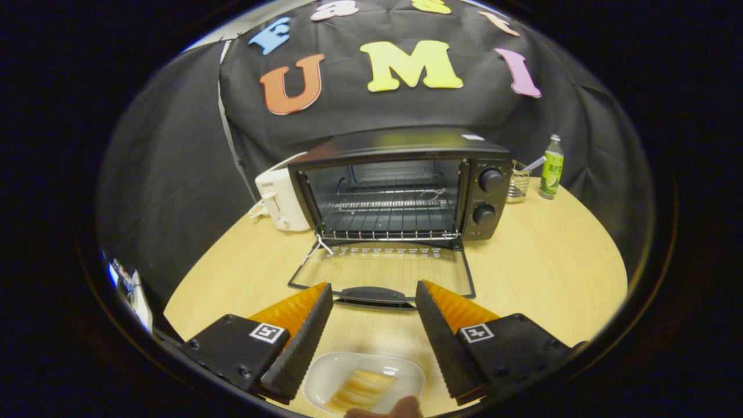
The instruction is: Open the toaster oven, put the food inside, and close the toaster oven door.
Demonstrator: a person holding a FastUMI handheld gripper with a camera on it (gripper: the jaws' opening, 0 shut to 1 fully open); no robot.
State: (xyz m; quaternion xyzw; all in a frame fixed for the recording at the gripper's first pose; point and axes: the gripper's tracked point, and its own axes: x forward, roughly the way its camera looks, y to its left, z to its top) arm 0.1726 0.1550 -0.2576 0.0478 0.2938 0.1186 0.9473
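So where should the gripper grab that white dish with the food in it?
Take the white dish by its near rim, coming down from above: the rim is thin and raised, and the open gripper already straddles it. A fingertip touches that edge, so clear it first.

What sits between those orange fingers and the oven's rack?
In the gripper view, the oven's lowered glass door, handle nearest the open fingers, lies flat on the table.

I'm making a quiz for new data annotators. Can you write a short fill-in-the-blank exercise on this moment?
1. The toaster oven door is ___.
2. The gripper fingers are ___, holding nothing.
3. The dish of food lies ___ the fingers, on the table.
4. The wire rack inside the oven is ___.

Missing words: open; open; between; empty
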